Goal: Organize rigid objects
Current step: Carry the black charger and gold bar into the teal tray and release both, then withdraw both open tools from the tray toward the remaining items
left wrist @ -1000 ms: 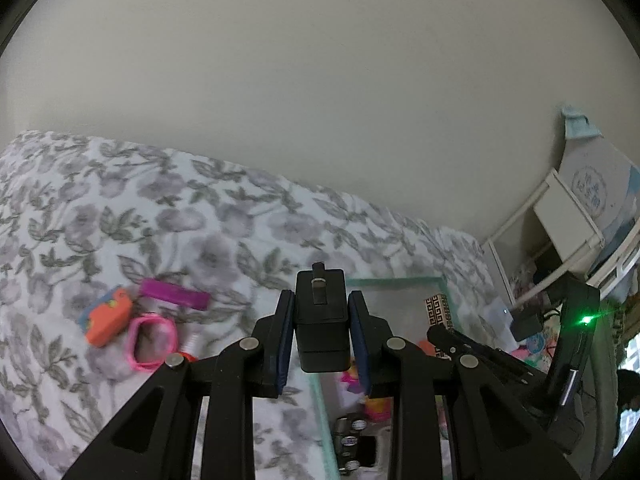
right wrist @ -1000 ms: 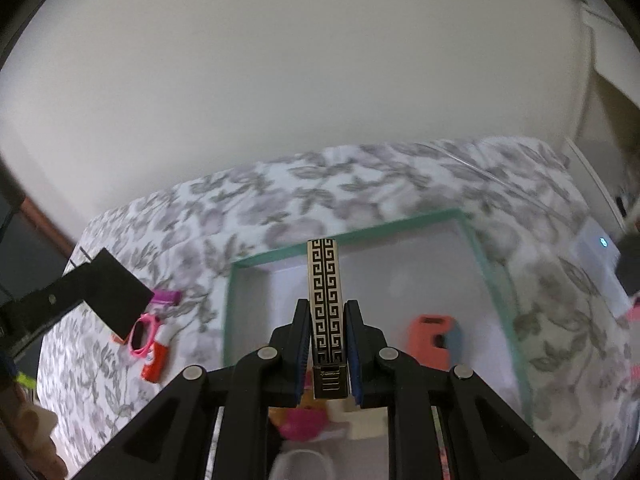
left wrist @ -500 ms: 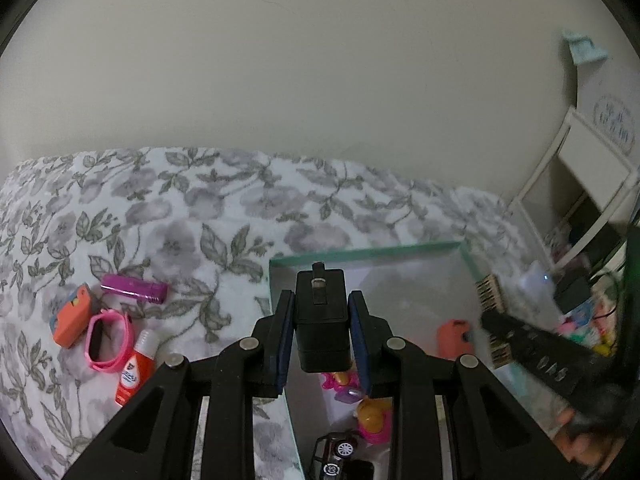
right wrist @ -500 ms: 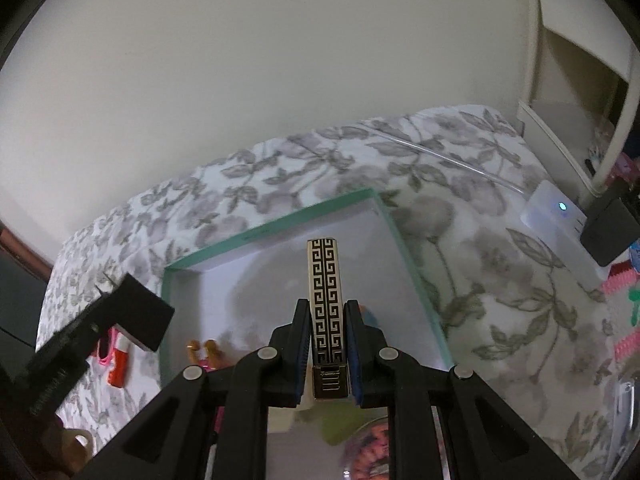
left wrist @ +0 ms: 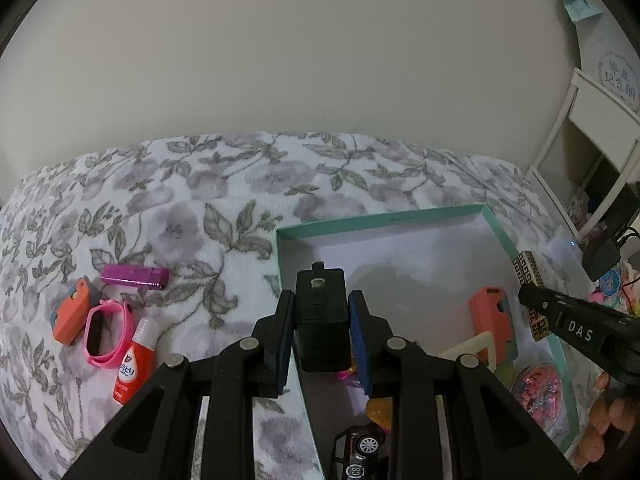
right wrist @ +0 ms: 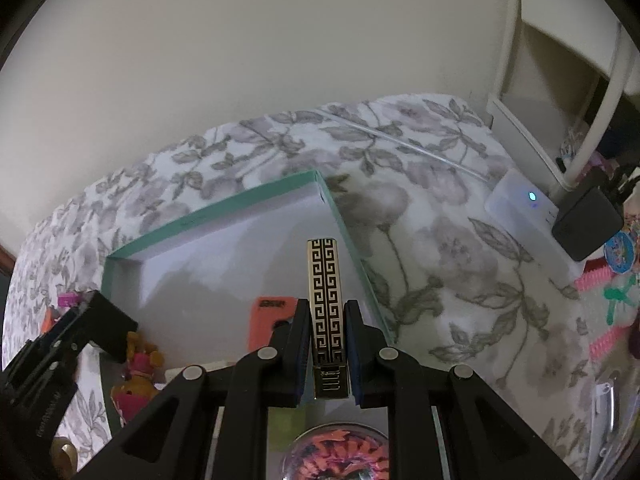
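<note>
Left wrist: bare box floor (left wrist: 400,256) beyond black block (left wrist: 320,312).

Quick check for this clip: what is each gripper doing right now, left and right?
Left gripper: jaws closed on a black boxy block.
Right gripper: jaws closed on a slim gold-and-black patterned case.

Wall (left wrist: 320,60): plain cream, bare.
Bed cover (left wrist: 200,208): white with grey flowers and leaves.
Shelf unit (right wrist: 560,92): white, at right.
</note>
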`<action>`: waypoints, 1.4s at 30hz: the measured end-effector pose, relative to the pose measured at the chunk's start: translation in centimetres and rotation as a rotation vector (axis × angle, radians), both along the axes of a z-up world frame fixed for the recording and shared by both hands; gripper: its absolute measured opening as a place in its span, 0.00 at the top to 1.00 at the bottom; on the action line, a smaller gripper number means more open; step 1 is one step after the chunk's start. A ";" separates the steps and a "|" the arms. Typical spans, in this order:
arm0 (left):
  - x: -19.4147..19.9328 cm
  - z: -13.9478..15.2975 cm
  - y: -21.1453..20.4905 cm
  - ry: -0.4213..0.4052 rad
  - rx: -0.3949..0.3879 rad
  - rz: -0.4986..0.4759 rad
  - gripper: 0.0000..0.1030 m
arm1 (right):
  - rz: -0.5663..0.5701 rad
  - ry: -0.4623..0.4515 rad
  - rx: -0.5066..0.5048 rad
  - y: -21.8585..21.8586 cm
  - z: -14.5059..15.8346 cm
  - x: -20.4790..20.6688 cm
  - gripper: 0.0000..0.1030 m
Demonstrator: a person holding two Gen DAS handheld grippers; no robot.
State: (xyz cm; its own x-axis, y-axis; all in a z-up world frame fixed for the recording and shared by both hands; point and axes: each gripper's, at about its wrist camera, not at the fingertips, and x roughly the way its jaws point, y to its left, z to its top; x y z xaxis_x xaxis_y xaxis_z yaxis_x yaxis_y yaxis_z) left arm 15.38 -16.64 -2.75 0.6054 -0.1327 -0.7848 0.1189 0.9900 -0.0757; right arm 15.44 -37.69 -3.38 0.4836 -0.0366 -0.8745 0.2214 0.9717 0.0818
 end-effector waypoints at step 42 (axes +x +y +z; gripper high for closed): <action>0.8 3.8 5.4 0.058 -0.057 0.128 0.27 | 0.137 -0.087 -0.093 5.5 3.9 0.1 0.26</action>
